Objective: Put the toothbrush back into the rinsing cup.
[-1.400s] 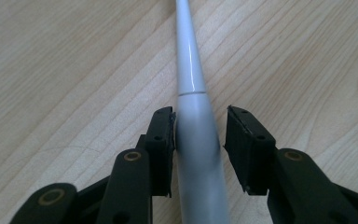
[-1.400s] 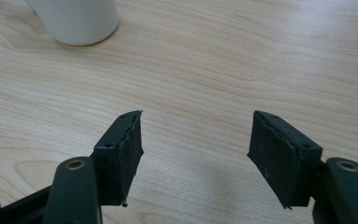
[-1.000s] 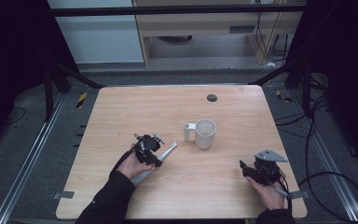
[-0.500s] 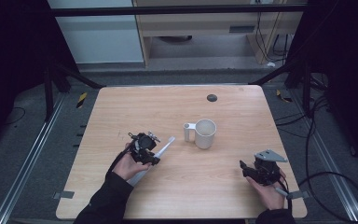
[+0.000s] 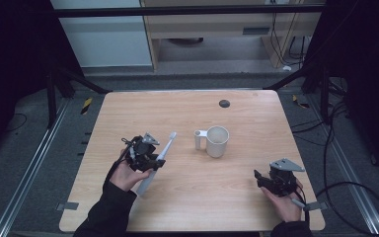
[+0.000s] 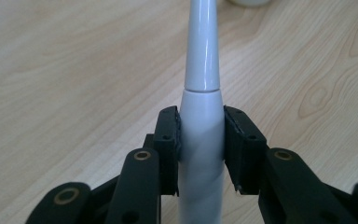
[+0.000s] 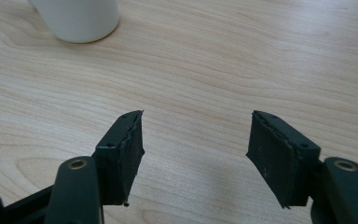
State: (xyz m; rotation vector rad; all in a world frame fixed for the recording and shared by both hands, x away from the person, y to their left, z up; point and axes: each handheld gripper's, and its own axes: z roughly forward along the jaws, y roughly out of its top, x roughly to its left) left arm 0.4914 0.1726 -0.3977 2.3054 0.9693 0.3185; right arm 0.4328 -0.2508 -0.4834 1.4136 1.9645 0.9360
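Left gripper (image 5: 150,157) pinches a white electric toothbrush (image 6: 201,140) on its thick body just below the seam with the thinner neck; brush tip points toward the mug (image 5: 216,141), which stands near mid-table (image 5: 177,108), handle toward the left gripper; right gripper (image 7: 196,158) has jaws spread, holding nothing, low over bare wood at the near right; toothbrush looks light, stiff, glossy and likely slippery, so grip the wide body, not the tapering neck.

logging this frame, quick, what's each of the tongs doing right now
Left tongs: closed on the white electric toothbrush, gripping its handle.
Right tongs: open, holding nothing, near the mug.
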